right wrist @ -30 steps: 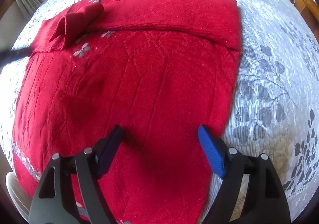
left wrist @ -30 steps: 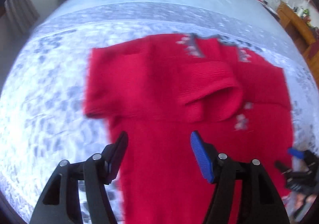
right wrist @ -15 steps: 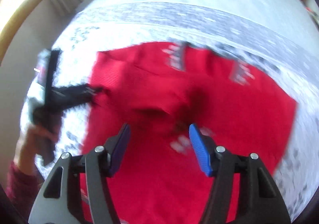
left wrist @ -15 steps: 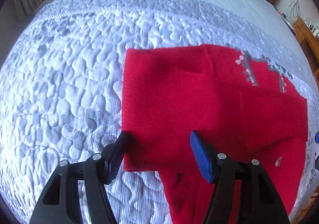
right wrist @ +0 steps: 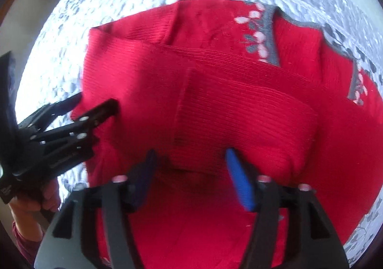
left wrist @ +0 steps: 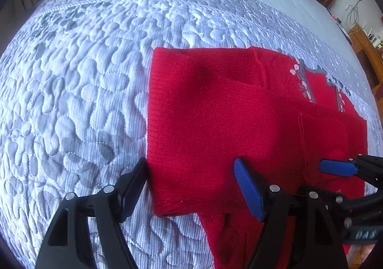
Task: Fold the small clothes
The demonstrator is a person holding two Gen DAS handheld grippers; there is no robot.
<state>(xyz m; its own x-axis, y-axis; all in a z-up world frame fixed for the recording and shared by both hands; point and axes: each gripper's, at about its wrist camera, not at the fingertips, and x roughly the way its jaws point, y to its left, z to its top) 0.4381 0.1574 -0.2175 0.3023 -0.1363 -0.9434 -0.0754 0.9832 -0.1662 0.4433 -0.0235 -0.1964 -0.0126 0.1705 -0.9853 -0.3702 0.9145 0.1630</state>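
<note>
The left gripper (left wrist: pixel 190 178) fills the lower middle of its own view, pointing steeply down, its fingers (left wrist: pixel 247 189) spreading wider with fabric between them but not pinched. The right gripper (right wrist: pixel 190 173) points straight down in the bottom centre of its frame, jaws also opening. A hand (right wrist: pixel 31 206) grips the left tool at the lower left edge.

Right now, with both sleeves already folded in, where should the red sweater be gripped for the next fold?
Probably at the folded shoulder edge of the red sweater, where doubled layers give a firm lip. Come from the quilt side: the left tool, jaws opening, already straddles that corner. The right tool, also opening, hovers over the folded sleeve.
</note>
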